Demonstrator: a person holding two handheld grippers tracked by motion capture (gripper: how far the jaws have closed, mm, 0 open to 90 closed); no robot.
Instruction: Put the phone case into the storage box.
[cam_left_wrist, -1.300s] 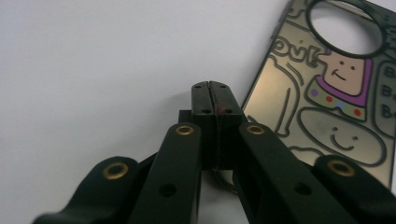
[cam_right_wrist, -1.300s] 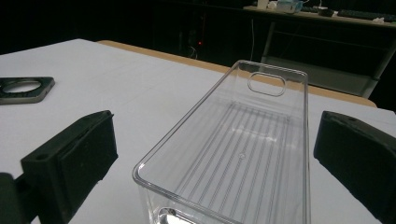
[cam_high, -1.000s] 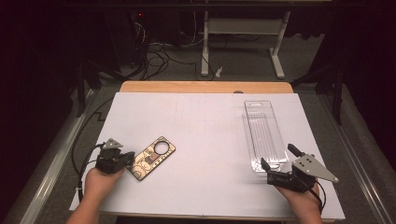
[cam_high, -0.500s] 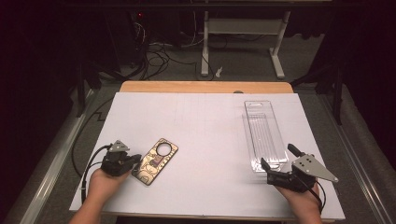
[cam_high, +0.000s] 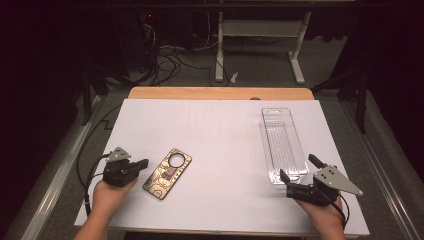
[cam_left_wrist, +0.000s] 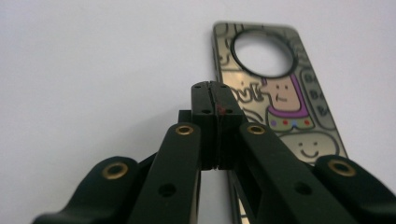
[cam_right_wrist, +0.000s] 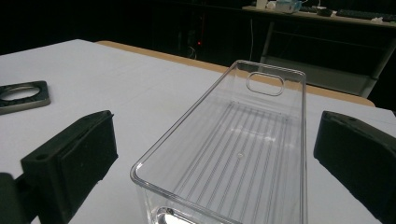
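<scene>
A patterned phone case (cam_high: 167, 173) with a round camera hole lies flat on the white table at the near left. My left gripper (cam_high: 144, 163) is shut with nothing between its jaws, and its tips are at the case's left long edge. In the left gripper view the closed jaws (cam_left_wrist: 212, 91) overlap the edge of the case (cam_left_wrist: 285, 107); I cannot tell whether they touch it. A clear plastic tray (cam_high: 283, 144) lies at the right. My right gripper (cam_high: 298, 168) is open, with one jaw on either side of the tray's near end (cam_right_wrist: 252, 140) and neither pressing on it.
The white sheet (cam_high: 220, 130) covers a wooden tabletop whose far edge (cam_high: 220, 93) shows. Beyond it are a dark floor, cables and a desk frame (cam_high: 260, 30). From the right gripper view, the phone case (cam_right_wrist: 23, 95) lies far to the left.
My left gripper has shifted a little to the right, towards the phone case, which has slid slightly. The right gripper and the tray have stayed put.
</scene>
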